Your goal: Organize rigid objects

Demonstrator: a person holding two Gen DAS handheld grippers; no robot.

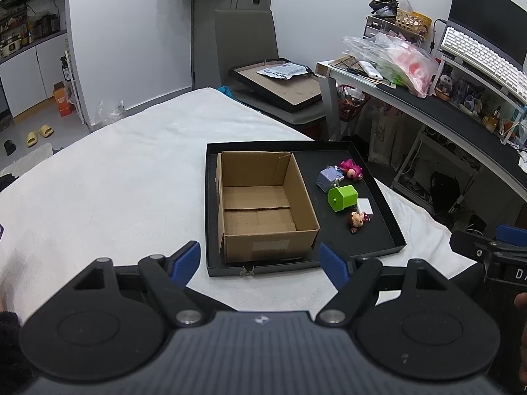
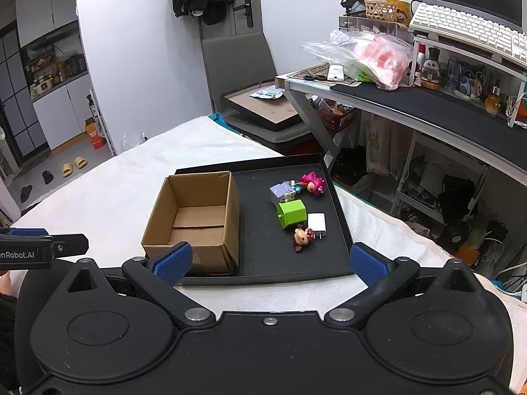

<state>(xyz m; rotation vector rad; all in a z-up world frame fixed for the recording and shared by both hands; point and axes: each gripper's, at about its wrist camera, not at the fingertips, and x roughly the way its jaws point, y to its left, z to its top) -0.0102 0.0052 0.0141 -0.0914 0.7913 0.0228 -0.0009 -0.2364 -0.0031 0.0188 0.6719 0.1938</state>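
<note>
Both tools (image 1: 260,265) (image 2: 269,263) agape, short of black tray's (image 2: 341,227) near edge

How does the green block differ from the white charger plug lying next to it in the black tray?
The green block is bright green, bulky and box-shaped; the white charger plug is white, flatter and lower. The green block lies nearer the cardboard box; the white charger plug lies nearer the tray's right wall, partly hidden behind the block in the left wrist view. Both rest loose on the black tray floor, outside the box, ungripped.

open brown cardboard box (image 2: 194,220): 1
shallow black tray (image 2: 263,270): 1
small plastic toys: 4
white charger plug (image 2: 317,224): 1
</note>
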